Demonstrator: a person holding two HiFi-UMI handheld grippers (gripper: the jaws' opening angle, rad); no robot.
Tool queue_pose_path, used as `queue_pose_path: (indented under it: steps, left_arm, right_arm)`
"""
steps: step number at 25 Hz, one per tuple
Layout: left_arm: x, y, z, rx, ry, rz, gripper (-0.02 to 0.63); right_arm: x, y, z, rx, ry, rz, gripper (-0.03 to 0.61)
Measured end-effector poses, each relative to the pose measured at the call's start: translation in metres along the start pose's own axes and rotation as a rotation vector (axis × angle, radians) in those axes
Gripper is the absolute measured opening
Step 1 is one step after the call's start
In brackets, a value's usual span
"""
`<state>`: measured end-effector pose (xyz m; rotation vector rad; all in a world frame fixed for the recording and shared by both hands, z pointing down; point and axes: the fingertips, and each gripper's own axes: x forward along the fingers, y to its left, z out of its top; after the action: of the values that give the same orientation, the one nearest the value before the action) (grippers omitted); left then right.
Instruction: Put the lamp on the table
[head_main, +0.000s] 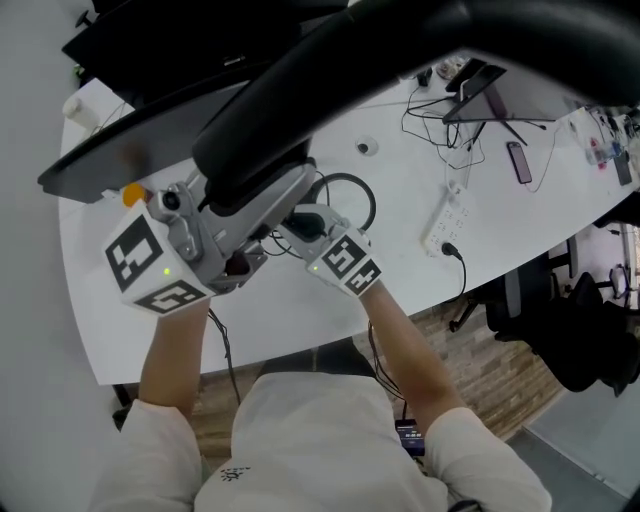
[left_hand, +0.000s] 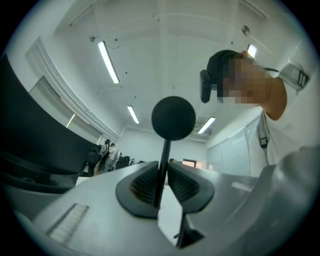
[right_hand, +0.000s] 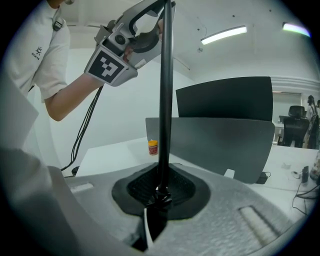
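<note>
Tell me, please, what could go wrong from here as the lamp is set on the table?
1. The left tongs and right tongs grip the lamp only by its thin pole, so the long lamp could twist or slip.
2. A power strip and loose cables lie on the table; the lamp might snag them.

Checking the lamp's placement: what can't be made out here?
- Lamp foot: head view, hidden behind left gripper, right gripper and the lamp's blurred black arm; contact with table unclear.
- Lamp arm's far end: head view, cut off by frame edge.
- Bottle label: right gripper view, too small.
</note>
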<state>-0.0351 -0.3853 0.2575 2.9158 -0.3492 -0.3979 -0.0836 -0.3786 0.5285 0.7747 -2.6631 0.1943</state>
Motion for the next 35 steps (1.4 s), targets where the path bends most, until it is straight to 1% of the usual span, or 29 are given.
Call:
queue_pose_path:
  steps: [7, 13, 17, 23, 35]
  left_arm:
    - [0.009, 0.024, -0.012, -0.006, 0.014, 0.035, 0.055]
    - [0.018, 0.043, -0.032, -0.006, 0.033, 0.013, 0.057]
    - [0.022, 0.055, -0.045, -0.017, 0.049, 0.015, 0.058]
    - [0.026, 0.071, -0.061, -0.03, 0.055, 0.014, 0.06]
    - [0.019, 0.097, -0.085, -0.062, 0.069, 0.006, 0.063]
  right_arm:
    - [0.018, -0.022, -0.008, -0.023, 0.013, 0.019, 0.044]
    - [0.032, -0.046, -0.025, -0.016, 0.023, 0.008, 0.044]
    - [0.04, -0.058, -0.036, -0.019, 0.035, 0.001, 0.044]
    - [0.055, -0.068, -0.048, -0.016, 0.042, 0.008, 0.044]
    - [0.081, -0.083, -0.07, -0.003, 0.063, -0.01, 0.044]
